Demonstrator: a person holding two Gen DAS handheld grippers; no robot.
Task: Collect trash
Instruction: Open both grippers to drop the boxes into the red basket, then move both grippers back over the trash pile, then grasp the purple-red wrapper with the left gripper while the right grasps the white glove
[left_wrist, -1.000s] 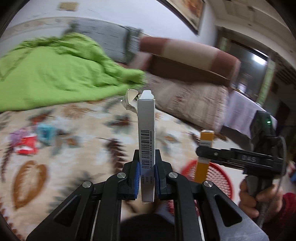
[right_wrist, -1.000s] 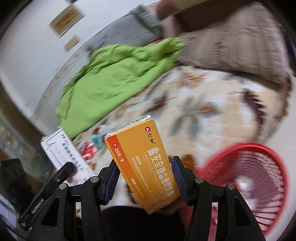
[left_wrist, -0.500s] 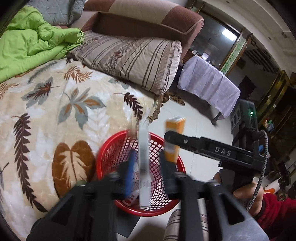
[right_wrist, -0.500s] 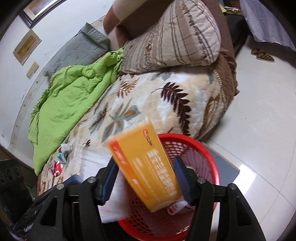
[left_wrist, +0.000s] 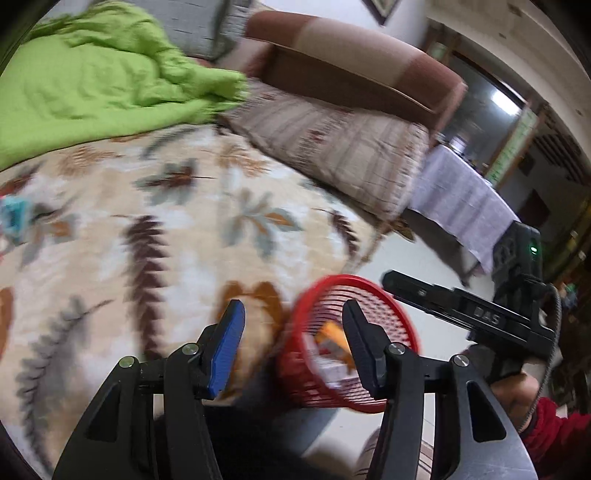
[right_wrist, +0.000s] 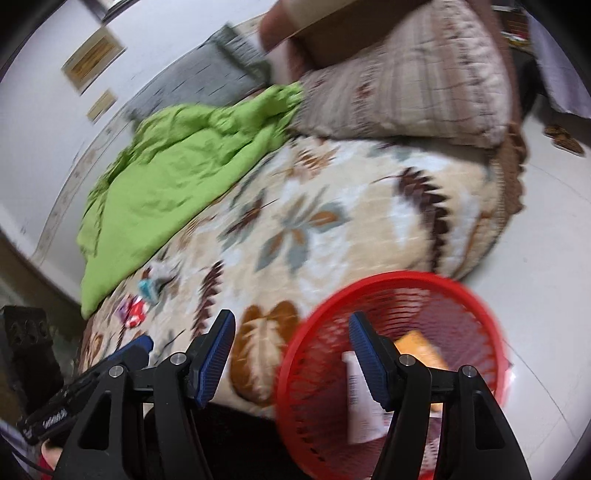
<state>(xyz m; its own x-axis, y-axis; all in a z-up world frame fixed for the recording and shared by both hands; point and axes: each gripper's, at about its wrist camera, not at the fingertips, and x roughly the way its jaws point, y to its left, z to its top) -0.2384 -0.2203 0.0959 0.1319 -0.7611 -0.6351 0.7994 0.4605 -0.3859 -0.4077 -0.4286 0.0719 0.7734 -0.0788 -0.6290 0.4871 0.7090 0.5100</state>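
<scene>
A red mesh basket (right_wrist: 406, 275) stands on the floor against the bed's edge. Inside it lie an orange box (right_wrist: 421, 347) and a white box (right_wrist: 360, 406). My right gripper (right_wrist: 291, 315) hangs open above the basket's left rim with nothing between its blue pads. In the left wrist view the basket (left_wrist: 402, 321) sits low and right, the orange box (left_wrist: 328, 328) showing through the mesh. My left gripper (left_wrist: 293, 304) is empty, its jaws opening. Small wrappers, red (right_wrist: 133, 310) and teal (right_wrist: 147, 288), lie further back on the leaf-patterned bedspread (right_wrist: 332, 206).
A green blanket (left_wrist: 92, 85) is heaped at the bed's far side, a striped pillow (left_wrist: 332, 144) lies by a brown headboard (left_wrist: 351, 62). A cloth-covered table (left_wrist: 461, 199) stands beyond on the pale floor (right_wrist: 546, 240). A hand in a red sleeve (left_wrist: 554, 435) holds the right gripper.
The white box has left my left gripper and the orange box my right; both now lie in the red basket. Both pairs of jaws have opened and both views have swung back toward the bed.
</scene>
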